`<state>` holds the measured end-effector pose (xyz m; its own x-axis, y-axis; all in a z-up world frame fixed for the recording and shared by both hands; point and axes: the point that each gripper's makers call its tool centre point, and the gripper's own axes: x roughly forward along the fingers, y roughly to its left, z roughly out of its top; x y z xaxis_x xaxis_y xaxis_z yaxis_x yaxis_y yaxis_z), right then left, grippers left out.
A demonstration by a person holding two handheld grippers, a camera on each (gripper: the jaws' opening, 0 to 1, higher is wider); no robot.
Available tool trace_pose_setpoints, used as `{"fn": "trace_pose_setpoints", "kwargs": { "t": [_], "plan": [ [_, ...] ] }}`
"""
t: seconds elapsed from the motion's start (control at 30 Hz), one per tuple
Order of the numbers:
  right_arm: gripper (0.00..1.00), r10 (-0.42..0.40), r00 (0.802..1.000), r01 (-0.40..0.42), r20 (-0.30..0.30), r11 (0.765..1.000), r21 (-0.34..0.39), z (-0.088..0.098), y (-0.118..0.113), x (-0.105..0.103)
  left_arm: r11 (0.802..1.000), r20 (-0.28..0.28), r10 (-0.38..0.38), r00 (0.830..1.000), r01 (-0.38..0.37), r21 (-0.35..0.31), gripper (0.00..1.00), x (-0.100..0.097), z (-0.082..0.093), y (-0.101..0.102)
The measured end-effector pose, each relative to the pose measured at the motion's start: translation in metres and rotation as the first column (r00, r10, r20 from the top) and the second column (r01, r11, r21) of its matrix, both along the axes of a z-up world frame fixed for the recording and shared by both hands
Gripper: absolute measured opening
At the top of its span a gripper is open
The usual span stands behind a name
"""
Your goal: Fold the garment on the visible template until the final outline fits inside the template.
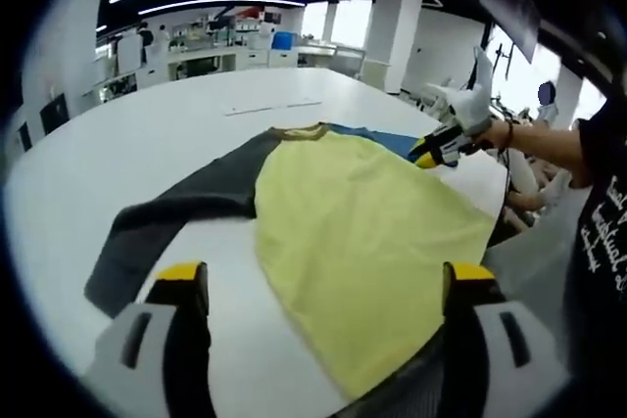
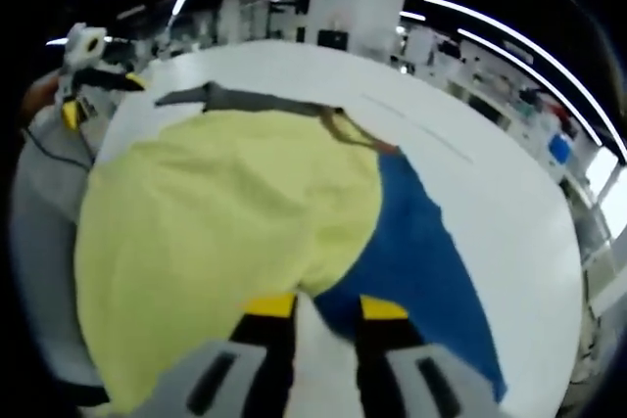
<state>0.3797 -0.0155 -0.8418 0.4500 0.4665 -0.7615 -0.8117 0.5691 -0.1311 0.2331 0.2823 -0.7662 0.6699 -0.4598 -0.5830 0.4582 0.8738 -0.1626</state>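
A garment lies spread flat on the white table (image 1: 147,144). Its body is pale yellow (image 1: 362,232) (image 2: 216,212), with a dark grey sleeve (image 1: 176,212) (image 2: 245,98) on one side and a blue sleeve (image 2: 421,252) (image 1: 387,139) on the other. My left gripper (image 1: 323,281) stands open over the near hem, jaws wide apart and holding nothing. My right gripper (image 2: 326,308) has its yellow tips at the garment's edge where yellow meets blue, a narrow gap still between the jaws. A hand holds it (image 1: 441,147) at the far side.
A thin pale line (image 1: 274,107) (image 2: 411,124) runs across the bare table beyond the collar. A person in a black printed shirt (image 1: 602,232) stands at the table's edge. The left gripper (image 2: 98,95) is beyond the grey sleeve. Desks and pillars lie behind.
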Motion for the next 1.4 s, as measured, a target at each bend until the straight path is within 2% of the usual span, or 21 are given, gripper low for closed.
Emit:
{"fn": "trace_pose_setpoints", "kwargs": {
  "t": [0.13,0.3,0.57,0.77,1.4],
  "plan": [
    [0.14,0.026,1.0,-0.026,0.004,1.0,-0.015,0.001,0.004,-0.002,1.0,-0.004,0.008,1.0,-0.008,-0.011,0.94,0.0,-0.001,0.0],
    [0.06,0.044,0.999,-0.044,-0.008,0.998,-0.039,-0.009,0.005,-0.003,1.0,-0.017,0.02,1.0,-0.02,-0.009,0.92,0.0,-0.007,0.009],
    [0.0,0.043,0.999,-0.044,-0.008,0.999,-0.024,-0.006,0.007,-0.002,0.999,-0.002,0.033,0.999,-0.033,-0.025,0.91,0.0,-0.003,0.008],
    [0.0,0.033,0.999,-0.033,-0.002,0.999,-0.029,0.001,0.004,-0.003,0.999,0.002,0.039,0.999,-0.039,-0.026,0.89,-0.001,-0.001,0.008],
    [0.0,-0.063,0.997,0.065,0.046,0.997,-0.033,0.02,-0.021,0.016,0.999,0.007,0.024,1.0,-0.024,-0.029,0.88,-0.003,0.002,0.005]
  ]
}}
